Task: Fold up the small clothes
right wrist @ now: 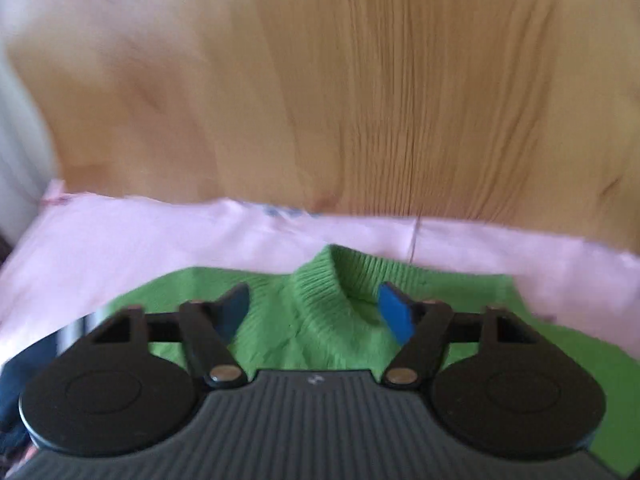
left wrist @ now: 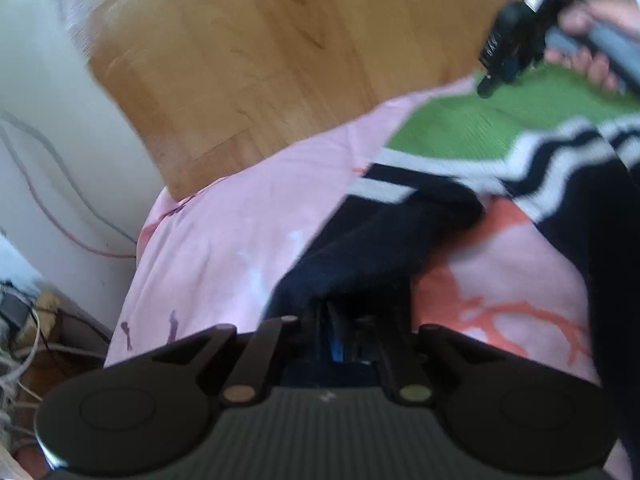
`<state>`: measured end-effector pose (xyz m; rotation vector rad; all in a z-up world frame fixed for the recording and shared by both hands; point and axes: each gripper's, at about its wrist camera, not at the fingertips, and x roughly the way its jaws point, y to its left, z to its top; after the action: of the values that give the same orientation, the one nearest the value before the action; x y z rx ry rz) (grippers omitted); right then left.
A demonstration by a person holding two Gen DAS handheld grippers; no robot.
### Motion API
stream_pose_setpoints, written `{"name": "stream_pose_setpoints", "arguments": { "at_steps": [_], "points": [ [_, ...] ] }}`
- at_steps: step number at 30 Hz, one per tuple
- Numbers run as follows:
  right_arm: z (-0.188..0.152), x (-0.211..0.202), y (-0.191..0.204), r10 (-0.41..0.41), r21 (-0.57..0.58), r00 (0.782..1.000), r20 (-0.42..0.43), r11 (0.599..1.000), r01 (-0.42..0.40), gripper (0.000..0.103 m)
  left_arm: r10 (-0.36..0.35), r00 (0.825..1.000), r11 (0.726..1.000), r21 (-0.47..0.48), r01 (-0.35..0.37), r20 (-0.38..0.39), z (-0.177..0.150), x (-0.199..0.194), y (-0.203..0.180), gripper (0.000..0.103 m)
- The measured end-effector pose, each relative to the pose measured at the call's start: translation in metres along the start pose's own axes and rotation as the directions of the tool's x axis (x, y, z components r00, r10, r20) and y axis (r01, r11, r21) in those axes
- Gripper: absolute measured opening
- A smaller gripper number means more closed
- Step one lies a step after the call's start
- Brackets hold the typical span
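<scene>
Navy knit fills the space right in front of my left gripper (left wrist: pixel 344 320): its jaws are drawn together on a bunched fold of the sweater's navy sleeve (left wrist: pixel 380 240), which runs up toward 1 o'clock. My right gripper (right wrist: pixel 314 312) hangs with its jaws spread wide, the blue pads (right wrist: pixel 394 312) straddling the ribbed collar (right wrist: pixel 324 276) without touching it, as far as the blur lets me judge.

Beyond the grippers, the sweater (right wrist: pixel 280 320) lies flat on a pink cloth (right wrist: pixel 120 240), which covers the near part of the wooden table (right wrist: pixel 360 80). From the right wrist view its collar points to 12 o'clock, away from me, so I judge the long axis to run from 6 to 12, green yoke far, striped band (left wrist: pixel 520 160) and navy body nearer. In the left wrist view my right hand (left wrist: pixel 592 40) and its gripper sit at 1 o'clock over the green shoulder.

Risks, as I judge them: with nothing pinning the collar, pulling the sleeve across could drag the whole sweater askew, or rumple the pink cloth under it. Bunched fabric in the left jaws may also fold unevenly.
</scene>
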<state>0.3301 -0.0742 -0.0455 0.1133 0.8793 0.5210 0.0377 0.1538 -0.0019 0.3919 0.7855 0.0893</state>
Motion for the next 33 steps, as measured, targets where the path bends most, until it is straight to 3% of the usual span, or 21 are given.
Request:
{"name": "stream_pose_setpoints", "arguments": {
  "at_steps": [1,5,8,11,13,17,19,20,22,23,26,27,28,29,30,31,33],
  "points": [
    [0.001,-0.001,0.002,0.006,0.017,0.999,0.037,1.0,-0.007,0.011,0.023,1.0,0.999,-0.036,-0.023,0.007,-0.002,-0.002,0.012,0.005],
    [0.02,-0.015,0.027,0.118,0.023,0.984,0.135,0.992,-0.122,0.01,0.068,0.997,0.971,-0.233,-0.061,0.021,-0.015,-0.025,0.074,0.004],
    [0.034,-0.018,0.049,0.219,0.03,0.955,0.201,0.973,-0.23,0.01,0.124,0.992,0.955,-0.272,-0.12,-0.005,-0.018,-0.026,0.092,0.004],
    [0.025,0.012,0.073,0.155,-0.014,0.978,0.139,0.988,-0.155,0.015,0.144,0.987,0.953,-0.259,-0.159,-0.075,-0.016,-0.008,0.088,0.008],
    [0.008,0.022,0.076,0.091,-0.048,0.992,0.091,0.995,-0.087,0.016,0.14,0.988,0.959,-0.24,-0.152,-0.068,-0.018,-0.008,0.081,0.009],
    [-0.022,-0.031,0.029,0.132,-0.045,0.98,0.147,0.991,-0.127,0.018,0.119,0.993,0.962,-0.25,-0.112,0.011,-0.021,-0.031,0.078,0.016],
    [-0.026,-0.067,0.001,0.075,-0.066,0.975,0.21,0.996,-0.062,0.02,0.121,0.991,0.954,-0.282,-0.1,0.056,-0.02,-0.045,0.08,0.018],
    [-0.028,-0.084,-0.015,0.017,-0.085,0.968,0.251,0.996,0.005,0.023,0.117,0.99,0.951,-0.298,-0.088,0.082,-0.018,-0.052,0.081,0.018],
    [-0.03,-0.104,-0.045,-0.099,-0.111,0.953,0.286,0.985,0.136,0.058,0.087,0.987,0.947,-0.32,-0.04,0.132,-0.014,-0.066,0.078,0.019],
    [-0.03,-0.108,-0.064,-0.142,-0.104,0.953,0.267,0.979,0.175,0.067,0.067,0.986,0.947,-0.322,-0.015,0.151,-0.012,-0.068,0.075,0.02],
    [-0.035,-0.096,-0.104,-0.182,-0.057,0.972,0.151,0.98,0.193,0.072,0.004,0.981,0.956,-0.287,0.054,0.195,-0.008,-0.082,0.051,0.028],
    [-0.038,-0.088,-0.112,-0.166,-0.039,0.982,0.093,0.985,0.17,0.07,-0.01,0.979,0.96,-0.271,0.066,0.202,-0.008,-0.085,0.042,0.029],
    [-0.043,-0.081,-0.116,-0.146,-0.031,0.988,0.047,0.989,0.147,0.049,-0.028,0.978,0.964,-0.253,0.081,0.208,-0.01,-0.091,0.031,0.03],
    [-0.049,-0.082,-0.113,-0.132,-0.046,0.989,0.068,0.99,0.136,0.041,-0.045,0.977,0.966,-0.24,0.096,0.21,-0.012,-0.095,0.023,0.031],
    [-0.05,-0.083,-0.106,-0.175,-0.086,0.979,0.105,0.979,0.184,0.012,-0.065,0.976,0.967,-0.228,0.113,0.206,-0.015,-0.099,0.013,0.031],
    [-0.047,-0.084,-0.104,-0.209,-0.091,0.968,0.138,0.971,0.223,0.01,-0.091,0.977,0.968,-0.214,0.132,0.194,-0.019,-0.102,0.003,0.033],
    [-0.033,-0.087,-0.123,-0.283,0.032,0.942,0.182,0.959,0.282,0.007,-0.121,0.978,0.971,-0.186,0.153,0.17,-0.025,-0.106,-0.016,0.033]
  ]
}}
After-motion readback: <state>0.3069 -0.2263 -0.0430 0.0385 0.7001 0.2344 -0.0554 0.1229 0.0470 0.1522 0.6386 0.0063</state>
